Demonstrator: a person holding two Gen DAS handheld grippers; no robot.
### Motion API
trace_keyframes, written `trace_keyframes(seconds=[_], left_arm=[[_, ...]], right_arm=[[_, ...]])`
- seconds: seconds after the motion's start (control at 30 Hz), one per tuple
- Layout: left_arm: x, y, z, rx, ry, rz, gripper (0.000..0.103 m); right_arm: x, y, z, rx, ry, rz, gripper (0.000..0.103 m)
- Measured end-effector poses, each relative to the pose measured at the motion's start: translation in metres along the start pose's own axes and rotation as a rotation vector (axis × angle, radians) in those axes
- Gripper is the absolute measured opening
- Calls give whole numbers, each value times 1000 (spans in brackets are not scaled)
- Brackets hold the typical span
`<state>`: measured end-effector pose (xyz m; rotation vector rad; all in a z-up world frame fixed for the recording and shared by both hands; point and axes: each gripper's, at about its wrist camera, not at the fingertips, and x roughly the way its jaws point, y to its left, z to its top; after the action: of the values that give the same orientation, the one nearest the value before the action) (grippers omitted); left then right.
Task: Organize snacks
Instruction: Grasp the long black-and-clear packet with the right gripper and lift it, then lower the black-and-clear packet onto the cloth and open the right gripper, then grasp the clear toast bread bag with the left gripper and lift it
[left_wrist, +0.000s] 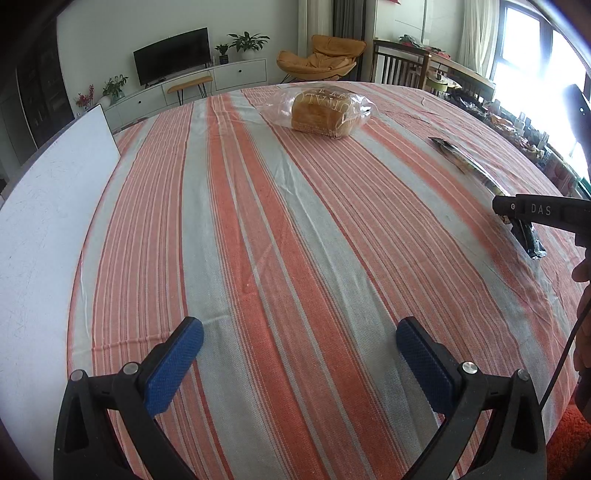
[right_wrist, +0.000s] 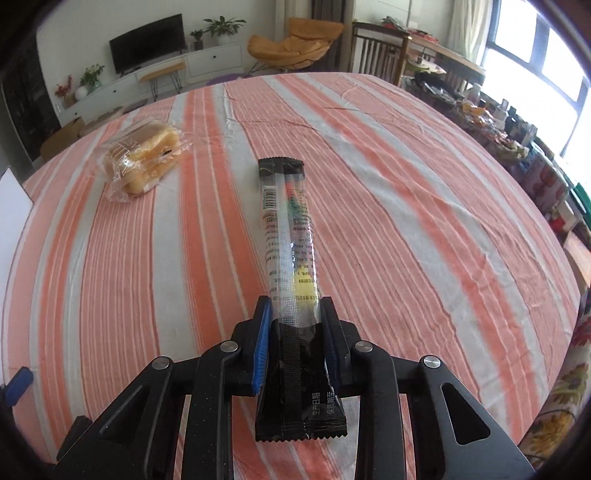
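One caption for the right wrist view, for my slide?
Right gripper shut on a long snack packet; bagged bread behind.

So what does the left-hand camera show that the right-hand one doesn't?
Only the left wrist view shows the open left gripper with nothing between its blue pads, the white board at the table's edge, and the right gripper seen from the side.

Only the right wrist view shows the right gripper closed on the long black-ended snack stick packet, with its barcode and printed back.

Both show the bagged bread loaf in clear plastic, the orange-and-white striped tablecloth, that snack packet, and the living room behind.
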<state>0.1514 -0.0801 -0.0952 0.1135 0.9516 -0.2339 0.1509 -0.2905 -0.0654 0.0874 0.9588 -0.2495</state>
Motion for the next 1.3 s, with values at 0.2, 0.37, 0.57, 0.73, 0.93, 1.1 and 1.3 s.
trace_keyframes(seconds=[0.2,0.37,0.57,0.73,0.93,1.1,1.3], left_arm=[[0,0,0,0,0,-1,103],[0,0,0,0,0,-1,103],[0,0,0,1,0,0,103],[0,0,0,1,0,-1,103],[0,1,0,5,14,-1,103],[2,9,16,-36,172,5,102],[-22,-1,109,104,80,-154,103]], right_arm=[[-1,-12,-22,33,-59,-40,80],[4,-24,-21,94,-57,-8,88],[5,-24,-19,91,-53,-12,90],[5,-23,-20,91,-53,-12,91],[5,-23,-20,91,-53,-10,91],[6,-24,-19,90,-53,-5,92],[6,-24,-19,90,-53,-5,92]])
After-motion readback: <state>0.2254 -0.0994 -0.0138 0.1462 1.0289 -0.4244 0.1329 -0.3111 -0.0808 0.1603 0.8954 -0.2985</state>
